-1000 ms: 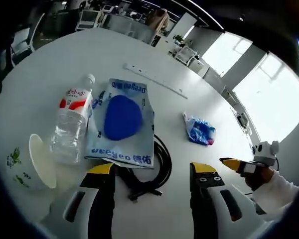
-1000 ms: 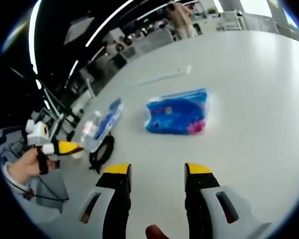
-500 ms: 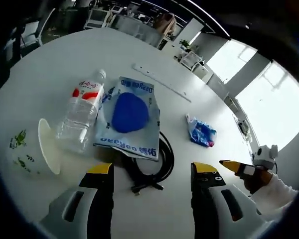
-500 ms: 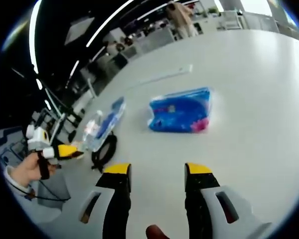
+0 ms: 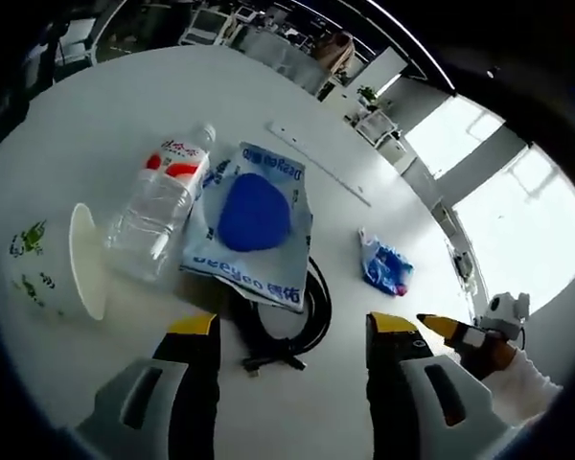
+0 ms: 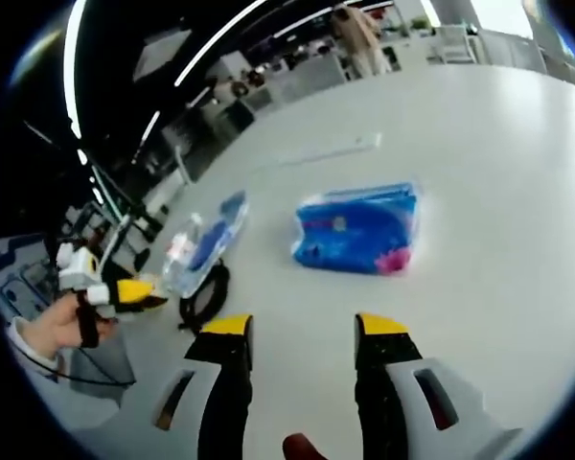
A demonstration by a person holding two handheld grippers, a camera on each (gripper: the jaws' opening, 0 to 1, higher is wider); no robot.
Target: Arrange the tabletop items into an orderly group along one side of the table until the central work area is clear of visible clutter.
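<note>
In the left gripper view, going left to right, a paper cup (image 5: 50,273) on its side, a water bottle (image 5: 160,204) touching it, a clear bag with a blue pad (image 5: 252,220) and a black cable coil (image 5: 286,321) huddle at centre left on the white table (image 5: 96,125), already loosely grouped, while a small blue packet (image 5: 384,267) lies apart at centre right; the left gripper (image 5: 287,331) hovers open and empty above the cable. In the right gripper view, the right gripper (image 6: 302,331) hangs open and empty below the blue packet (image 6: 357,230), probably lined up to fetch it. Compared with a second ago, both cameras have drifted slightly; the items themselves lie unmoved.
</note>
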